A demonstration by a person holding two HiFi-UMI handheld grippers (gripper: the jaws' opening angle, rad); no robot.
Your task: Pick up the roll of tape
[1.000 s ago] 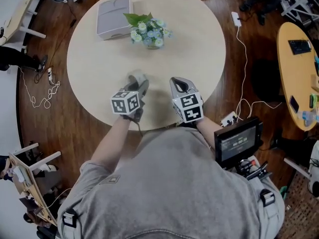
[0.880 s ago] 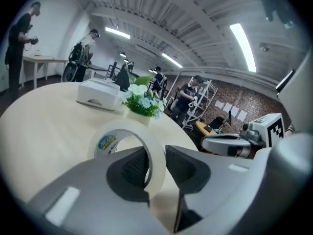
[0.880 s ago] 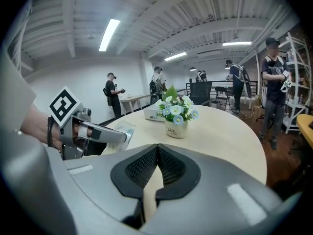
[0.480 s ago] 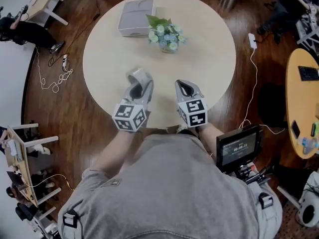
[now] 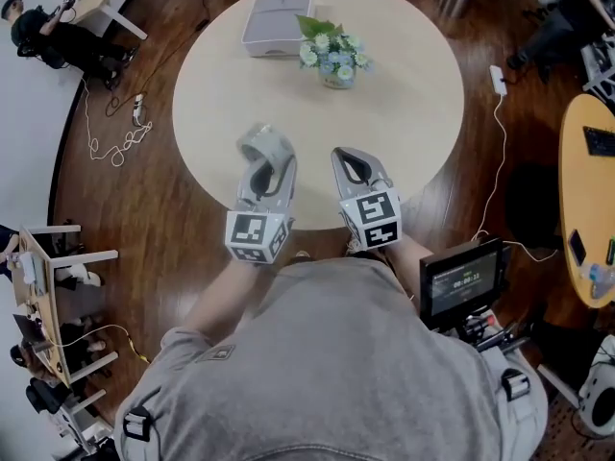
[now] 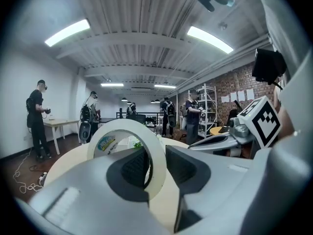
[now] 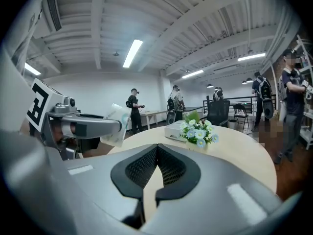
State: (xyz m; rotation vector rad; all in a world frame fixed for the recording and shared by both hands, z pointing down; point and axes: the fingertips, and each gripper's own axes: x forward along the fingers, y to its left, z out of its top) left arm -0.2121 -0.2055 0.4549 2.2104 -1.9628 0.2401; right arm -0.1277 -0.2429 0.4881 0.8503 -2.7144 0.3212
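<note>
cream tape roll point(image 6: 157, 164), upright, gripped

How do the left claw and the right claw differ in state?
The left claw grips the roll of tape, while the right claw holds nothing. The left claw's jaws stand apart with tape between them; the right claw's jaws meet at their tips. Both hang above the near edge of the round table and point away from the person.

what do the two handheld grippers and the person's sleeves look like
Both the left gripper and right gripper have smooth light-grey curved shells with black ribbed pads inside the jaws. Each carries a white cube with black square markers. The person wears a short-sleeved grey T-shirt.
</note>
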